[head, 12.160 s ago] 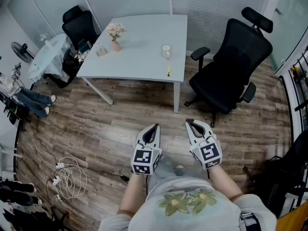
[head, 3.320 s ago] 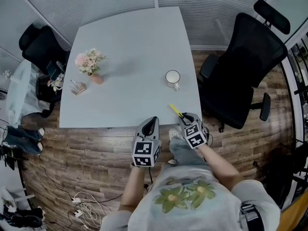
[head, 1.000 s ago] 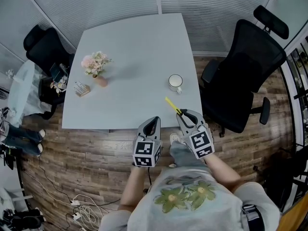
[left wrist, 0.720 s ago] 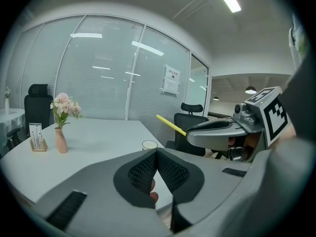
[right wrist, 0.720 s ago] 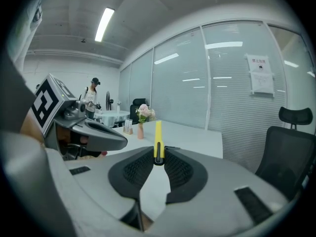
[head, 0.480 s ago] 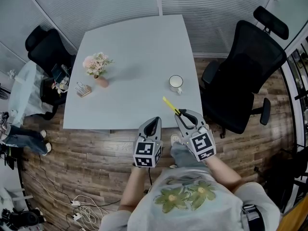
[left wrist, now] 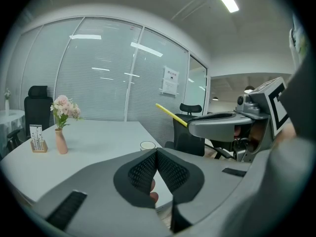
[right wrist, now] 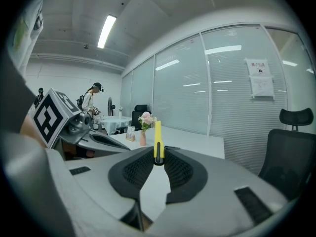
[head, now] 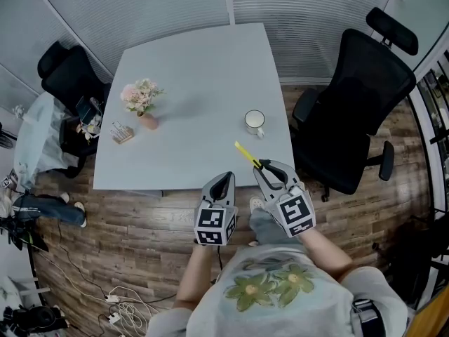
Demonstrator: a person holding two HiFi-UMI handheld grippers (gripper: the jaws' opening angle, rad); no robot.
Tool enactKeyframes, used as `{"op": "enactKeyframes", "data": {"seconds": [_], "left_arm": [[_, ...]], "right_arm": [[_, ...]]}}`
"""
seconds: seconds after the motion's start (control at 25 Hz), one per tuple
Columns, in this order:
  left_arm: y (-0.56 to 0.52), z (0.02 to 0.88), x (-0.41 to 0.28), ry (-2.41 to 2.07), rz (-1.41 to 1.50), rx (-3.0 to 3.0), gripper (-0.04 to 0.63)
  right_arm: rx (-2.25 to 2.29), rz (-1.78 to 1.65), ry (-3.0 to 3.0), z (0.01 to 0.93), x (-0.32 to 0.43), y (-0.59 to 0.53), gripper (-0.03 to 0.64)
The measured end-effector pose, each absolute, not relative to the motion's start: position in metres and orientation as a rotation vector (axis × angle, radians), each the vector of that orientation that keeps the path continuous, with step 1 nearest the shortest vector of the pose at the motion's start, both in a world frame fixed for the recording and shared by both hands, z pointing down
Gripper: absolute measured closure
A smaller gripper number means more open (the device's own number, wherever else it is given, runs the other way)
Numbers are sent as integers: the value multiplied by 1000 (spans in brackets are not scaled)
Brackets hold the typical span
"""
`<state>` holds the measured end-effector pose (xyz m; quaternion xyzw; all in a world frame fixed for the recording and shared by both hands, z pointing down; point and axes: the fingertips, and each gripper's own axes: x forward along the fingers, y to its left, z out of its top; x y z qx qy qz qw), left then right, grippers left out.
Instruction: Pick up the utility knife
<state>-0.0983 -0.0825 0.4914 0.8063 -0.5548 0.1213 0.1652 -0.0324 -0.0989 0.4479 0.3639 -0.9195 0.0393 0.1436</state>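
The yellow utility knife (head: 247, 154) sticks out from the tips of my right gripper (head: 264, 166), which is shut on its near end and holds it above the table's near right corner. In the right gripper view the knife (right wrist: 158, 141) stands upright between the pads. From the left gripper view it shows as a slanted yellow bar (left wrist: 172, 115) at the right gripper's tip. My left gripper (head: 223, 179) hovers at the table's front edge, jaws shut and empty (left wrist: 156, 153).
The grey table (head: 196, 83) carries a white mug (head: 254, 123), a pink flower vase (head: 140, 98) and a small card holder (head: 122, 133). A black office chair (head: 358, 111) stands right of the table, another (head: 63, 76) at its left. Cables lie on the wooden floor (head: 126, 304).
My right gripper has lifted the knife a little higher above the table corner. The left gripper has stayed in place.
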Motion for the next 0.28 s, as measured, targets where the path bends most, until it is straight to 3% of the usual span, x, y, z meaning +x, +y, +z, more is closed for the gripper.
{"op": "enactKeyframes", "data": {"seconds": [0.28], "left_arm": [[-78,491,-93,-1583,354,2293,592]], "right_arm": [[1077,77,-2669,439,-26,-100,549]]}}
